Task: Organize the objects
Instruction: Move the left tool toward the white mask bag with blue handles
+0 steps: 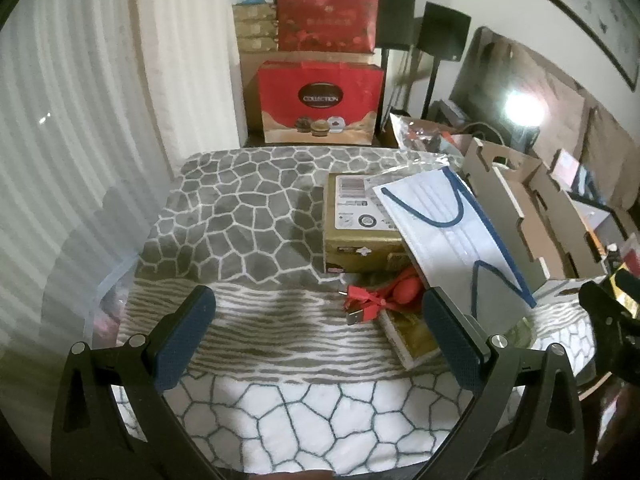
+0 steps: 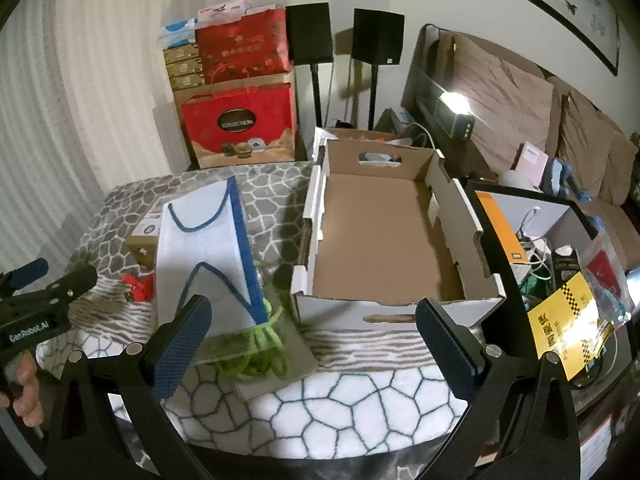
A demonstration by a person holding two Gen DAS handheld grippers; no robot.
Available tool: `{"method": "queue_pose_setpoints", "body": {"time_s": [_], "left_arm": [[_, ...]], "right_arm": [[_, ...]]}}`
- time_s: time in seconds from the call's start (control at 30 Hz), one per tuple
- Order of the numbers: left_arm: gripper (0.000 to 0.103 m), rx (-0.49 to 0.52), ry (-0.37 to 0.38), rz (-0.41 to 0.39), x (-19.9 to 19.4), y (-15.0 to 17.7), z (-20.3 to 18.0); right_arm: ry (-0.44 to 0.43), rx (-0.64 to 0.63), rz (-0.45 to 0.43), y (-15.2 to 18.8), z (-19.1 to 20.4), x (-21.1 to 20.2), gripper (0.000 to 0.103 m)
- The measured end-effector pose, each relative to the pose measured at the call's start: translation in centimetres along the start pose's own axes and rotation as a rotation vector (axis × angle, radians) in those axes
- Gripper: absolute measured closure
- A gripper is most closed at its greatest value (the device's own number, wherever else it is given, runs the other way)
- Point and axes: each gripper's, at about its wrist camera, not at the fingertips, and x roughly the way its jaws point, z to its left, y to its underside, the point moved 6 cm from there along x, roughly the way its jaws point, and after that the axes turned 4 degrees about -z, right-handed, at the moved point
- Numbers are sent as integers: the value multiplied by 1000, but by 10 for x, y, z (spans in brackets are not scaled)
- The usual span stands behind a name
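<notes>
A white bag with blue trim (image 1: 448, 220) (image 2: 208, 252) leans over a gold box (image 1: 356, 232) on the patterned blanket. A red cable bundle (image 1: 372, 296) (image 2: 138, 286) lies in front of the box, beside a flat gold-and-white packet (image 1: 412, 336). A clear bag of green cord (image 2: 256, 344) lies by the open, empty cardboard box (image 2: 380, 240). My left gripper (image 1: 320, 336) is open and empty above the blanket, left of the cable. My right gripper (image 2: 312, 344) is open and empty, in front of the cardboard box.
Red gift boxes (image 1: 320, 100) are stacked at the far end. A black-rimmed bin of cables and packets (image 2: 560, 264) stands right of the cardboard box. Two speakers on stands (image 2: 344, 36) and a sofa (image 2: 520, 100) are behind.
</notes>
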Motion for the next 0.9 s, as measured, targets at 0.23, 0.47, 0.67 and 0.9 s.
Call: {"method": "queue_pose_setpoints", "body": {"time_s": [0.23, 0.47, 0.67, 0.9], "left_arm": [[0, -22, 22, 4, 6, -5, 3], [1, -33, 47, 3, 12, -10, 2], [3, -24, 47, 4, 18, -15, 2], [3, -26, 33, -6, 17, -20, 3]], "right_arm": [[37, 26, -16, -8, -22, -1, 0], [86, 53, -24, -16, -53, 4, 0], [107, 71, -19, -22, -70, 9, 0], [89, 56, -30, -27, -64, 7, 0]]}}
